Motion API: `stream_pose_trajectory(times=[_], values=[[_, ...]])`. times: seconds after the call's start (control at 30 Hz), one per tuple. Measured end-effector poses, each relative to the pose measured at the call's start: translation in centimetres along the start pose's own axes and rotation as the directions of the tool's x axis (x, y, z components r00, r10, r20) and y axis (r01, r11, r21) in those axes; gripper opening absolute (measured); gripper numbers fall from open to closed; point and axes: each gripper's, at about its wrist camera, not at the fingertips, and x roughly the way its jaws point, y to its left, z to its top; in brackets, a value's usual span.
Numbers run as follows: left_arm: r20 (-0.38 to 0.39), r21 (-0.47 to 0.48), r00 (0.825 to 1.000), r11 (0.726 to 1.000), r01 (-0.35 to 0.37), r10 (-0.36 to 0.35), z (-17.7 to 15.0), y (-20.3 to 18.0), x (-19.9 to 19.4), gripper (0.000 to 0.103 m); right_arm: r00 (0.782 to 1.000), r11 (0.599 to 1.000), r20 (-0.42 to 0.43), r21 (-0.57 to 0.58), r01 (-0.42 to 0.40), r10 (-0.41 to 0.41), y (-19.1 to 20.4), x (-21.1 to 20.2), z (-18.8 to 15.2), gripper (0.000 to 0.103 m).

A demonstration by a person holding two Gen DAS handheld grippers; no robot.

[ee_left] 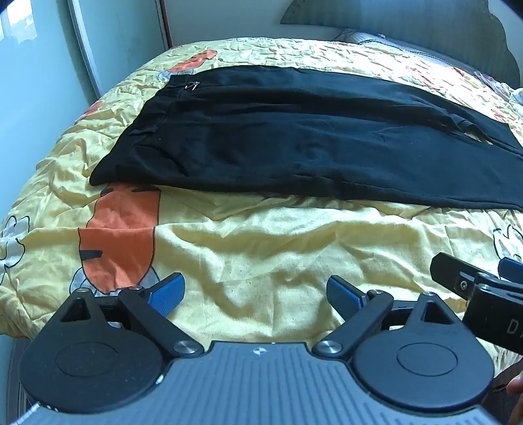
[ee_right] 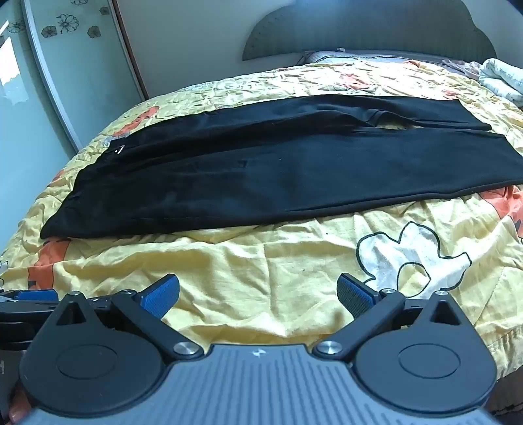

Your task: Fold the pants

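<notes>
Black pants (ee_left: 294,140) lie flat across the bed, waist to the left and legs running right; a small metal zipper pull (ee_left: 193,85) shows near the waist. The right wrist view shows the same pants (ee_right: 261,170) with both leg hems at the right. My left gripper (ee_left: 255,292) hovers over bare yellow quilt short of the pants, jaws wide open with nothing between them. My right gripper (ee_right: 258,294) is likewise open and empty above the quilt. It also appears at the right edge of the left wrist view (ee_left: 474,278).
The bed carries a crumpled yellow quilt (ee_left: 261,248) with orange and white cartoon prints. A pillow (ee_right: 359,57) and headboard (ee_right: 359,29) lie behind the pants, a bundle of light bedding (ee_right: 500,80) at the far right. A sliding wardrobe door (ee_right: 65,72) stands left of the bed.
</notes>
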Motion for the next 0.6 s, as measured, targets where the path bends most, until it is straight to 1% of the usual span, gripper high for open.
stream_pose_trajectory(times=[0.27, 0.6], values=[[-0.002, -0.004, 1.0, 1.0, -0.004, 0.004, -0.02, 0.15, 0.17, 0.095, 1.0, 1.0, -0.007, -0.012, 0.015, -0.015, 0.02, 0.28, -0.03, 0.103], [-0.009, 0.003, 1.0, 1.0, -0.001, 0.001, -0.07, 0.02, 0.3, 0.095, 1.0, 1.0, -0.015, -0.012, 0.008, -0.008, -0.01, 0.52, -0.12, 0.103]])
